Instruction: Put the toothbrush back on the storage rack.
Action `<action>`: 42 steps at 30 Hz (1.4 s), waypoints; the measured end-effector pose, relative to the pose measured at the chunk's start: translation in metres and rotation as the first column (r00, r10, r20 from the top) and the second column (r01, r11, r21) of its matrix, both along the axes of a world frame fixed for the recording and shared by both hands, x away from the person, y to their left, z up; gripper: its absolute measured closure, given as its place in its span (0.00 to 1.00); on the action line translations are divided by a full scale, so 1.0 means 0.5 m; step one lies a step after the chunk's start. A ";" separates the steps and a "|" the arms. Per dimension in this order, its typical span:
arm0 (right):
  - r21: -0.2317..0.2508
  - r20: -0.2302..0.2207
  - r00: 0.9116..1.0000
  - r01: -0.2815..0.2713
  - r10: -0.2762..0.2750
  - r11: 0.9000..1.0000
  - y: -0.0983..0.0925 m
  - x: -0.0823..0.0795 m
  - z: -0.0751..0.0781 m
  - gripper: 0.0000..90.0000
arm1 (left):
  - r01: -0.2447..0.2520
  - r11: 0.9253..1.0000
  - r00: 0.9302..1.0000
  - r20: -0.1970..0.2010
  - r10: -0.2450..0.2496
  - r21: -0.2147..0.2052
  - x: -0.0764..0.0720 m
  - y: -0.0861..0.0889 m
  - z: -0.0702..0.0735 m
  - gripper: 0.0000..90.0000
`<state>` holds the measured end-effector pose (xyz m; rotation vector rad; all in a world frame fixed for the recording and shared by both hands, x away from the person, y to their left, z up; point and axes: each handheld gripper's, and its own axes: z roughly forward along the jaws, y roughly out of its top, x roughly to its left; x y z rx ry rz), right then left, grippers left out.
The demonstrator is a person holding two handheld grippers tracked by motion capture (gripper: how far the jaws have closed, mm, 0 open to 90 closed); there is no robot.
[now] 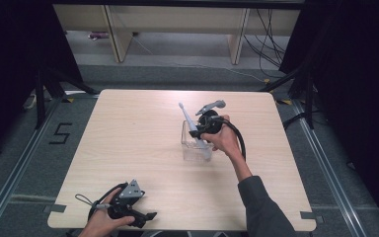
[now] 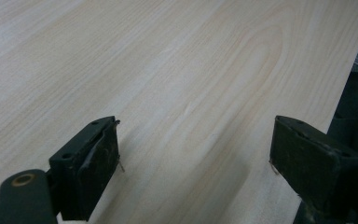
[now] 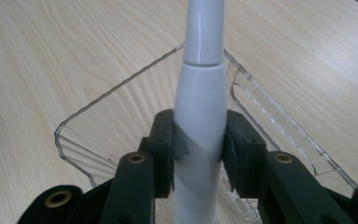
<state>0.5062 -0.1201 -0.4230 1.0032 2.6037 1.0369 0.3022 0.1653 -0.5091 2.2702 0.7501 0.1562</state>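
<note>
A white electric toothbrush (image 1: 189, 122) stands tilted in a clear plastic box (image 1: 195, 148) near the middle of the table, its brush head pointing up and away. My right gripper (image 1: 203, 131) is shut on its handle; in the right gripper view both pads (image 3: 167, 148) press the white handle (image 3: 200, 126) over the clear box (image 3: 121, 112). My left gripper (image 1: 148, 217) rests near the front left edge of the table, held in a hand. In the left gripper view its jaws stand wide apart, with bare wood between the fingers (image 2: 93, 163).
The light wooden table (image 1: 128, 148) has rounded corners and dark floor around it. Pale furniture legs (image 1: 118, 39) and cables lie beyond the far edge. A sleeved right forearm (image 1: 261, 207) crosses the front right part of the table.
</note>
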 end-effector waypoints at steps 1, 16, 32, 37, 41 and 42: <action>-0.027 0.022 1.000 0.015 -0.014 1.000 0.000 0.003 -0.004 0.74 | -0.001 1.000 1.000 0.000 0.001 0.000 0.000 0.000 0.000 0.17; -0.040 -0.004 1.000 0.002 -0.002 0.999 0.015 0.006 -0.005 0.73 | 0.002 1.000 1.000 0.001 -0.002 0.000 0.000 0.000 0.000 0.17; -0.027 -0.007 0.999 0.045 -0.045 0.999 0.007 0.005 -0.007 0.62 | 0.004 1.000 1.000 -0.006 -0.004 -0.008 -0.001 -0.002 -0.001 0.17; 0.000 0.062 0.998 -0.007 0.007 1.000 -0.004 -0.002 0.008 0.55 | 0.012 1.000 1.000 -0.006 -0.012 0.008 -0.001 -0.001 -0.001 0.17; 0.002 0.071 0.997 -0.010 0.010 1.000 -0.011 -0.019 0.026 0.53 | 0.009 1.000 1.000 -0.010 -0.009 0.005 -0.001 -0.002 -0.002 0.17; 0.017 0.061 0.998 -0.005 0.004 1.000 -0.011 -0.024 0.028 0.53 | 0.012 1.000 1.000 -0.007 -0.012 0.011 -0.001 -0.001 -0.001 0.17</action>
